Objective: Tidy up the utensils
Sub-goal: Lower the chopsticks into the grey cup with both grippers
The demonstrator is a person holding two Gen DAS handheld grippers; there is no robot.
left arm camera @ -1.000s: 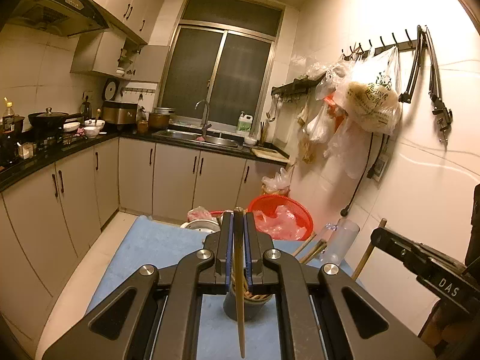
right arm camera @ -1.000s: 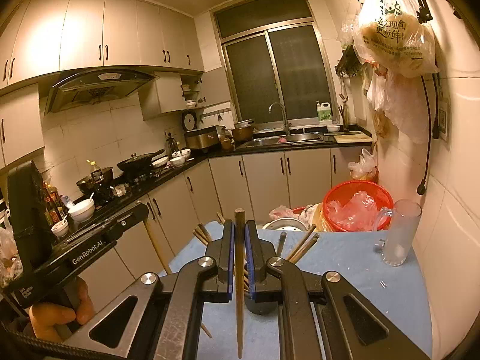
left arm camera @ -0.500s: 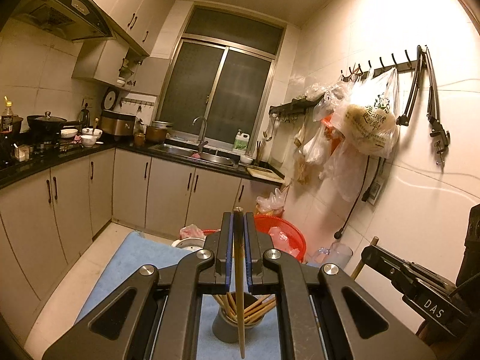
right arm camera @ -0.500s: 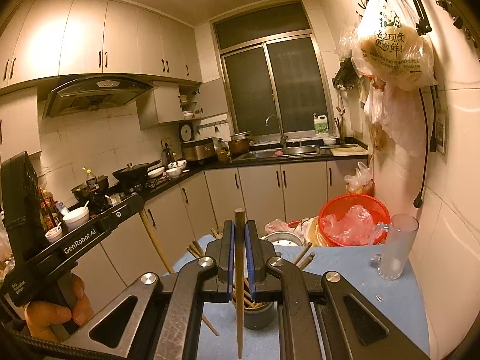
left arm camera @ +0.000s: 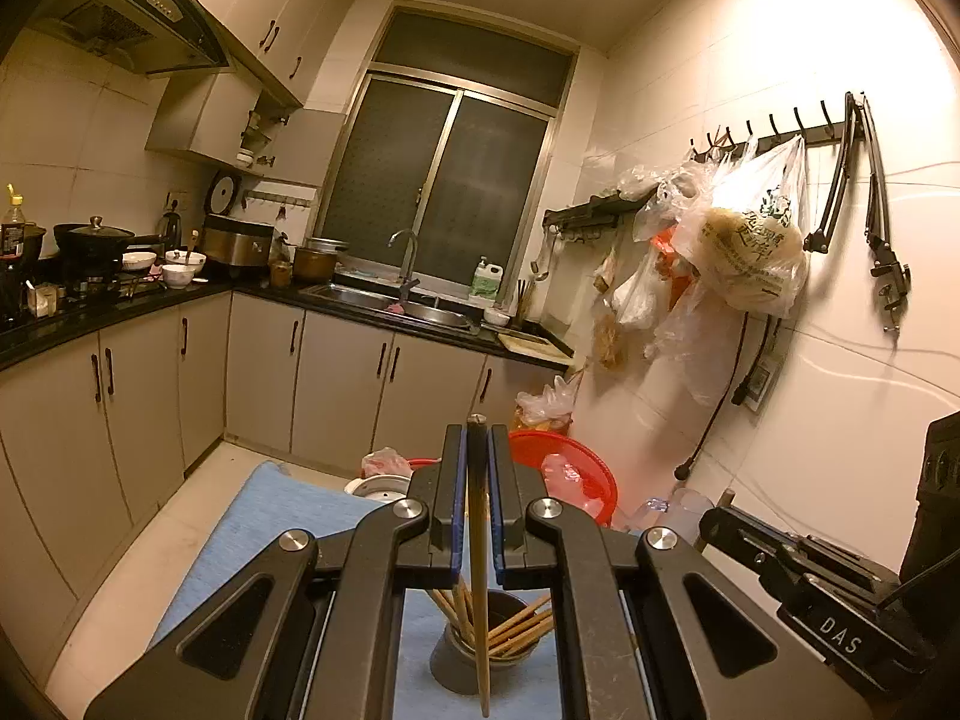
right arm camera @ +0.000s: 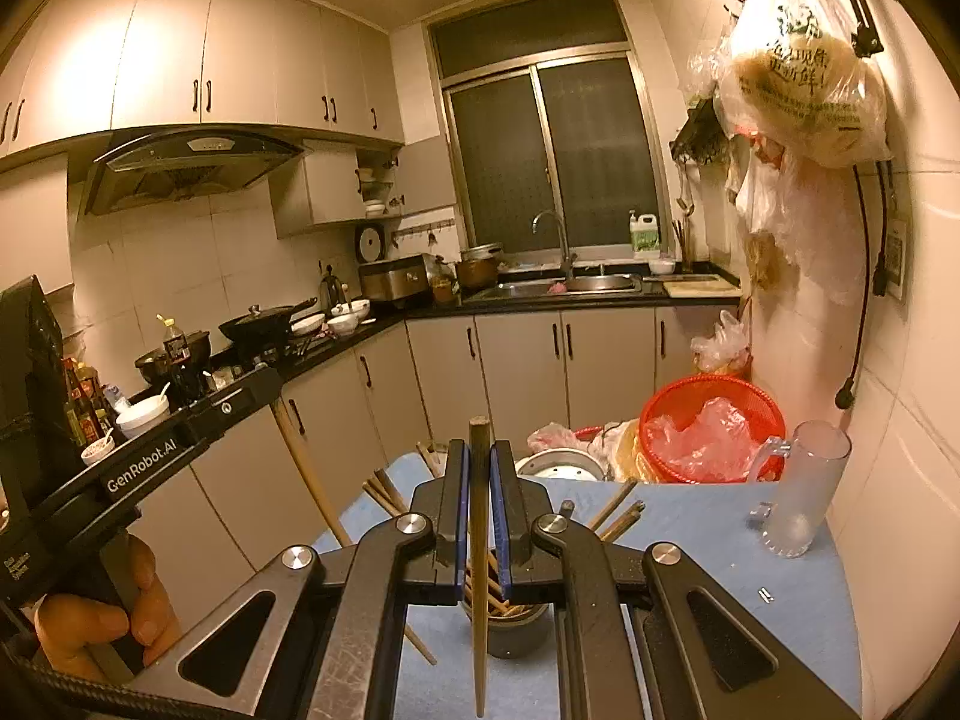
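Note:
My left gripper (left arm camera: 477, 450) is shut on a wooden chopstick (left arm camera: 478, 570) held upright above a grey cup (left arm camera: 465, 669) that holds several chopsticks. My right gripper (right arm camera: 478, 462) is shut on another wooden chopstick (right arm camera: 479, 570), upright over the same grey cup (right arm camera: 516, 630). Each gripper shows at the edge of the other's view: the right one (left arm camera: 834, 594) and the left one (right arm camera: 150, 456), which has its chopstick (right arm camera: 306, 468) hanging below it. Both are raised above the blue cloth (right arm camera: 690, 540).
A frosted glass mug (right arm camera: 801, 492) stands at the table's right by the wall. A red basket (right arm camera: 711, 426) with plastic and a metal bowl (right arm camera: 561, 465) sit beyond the far edge. Loose chopsticks (right arm camera: 384, 489) lie on the table's left. Kitchen cabinets (left arm camera: 336, 372) stand behind.
Both grippers have risen and tilted up with their chopsticks. The cup now sits lower in both views.

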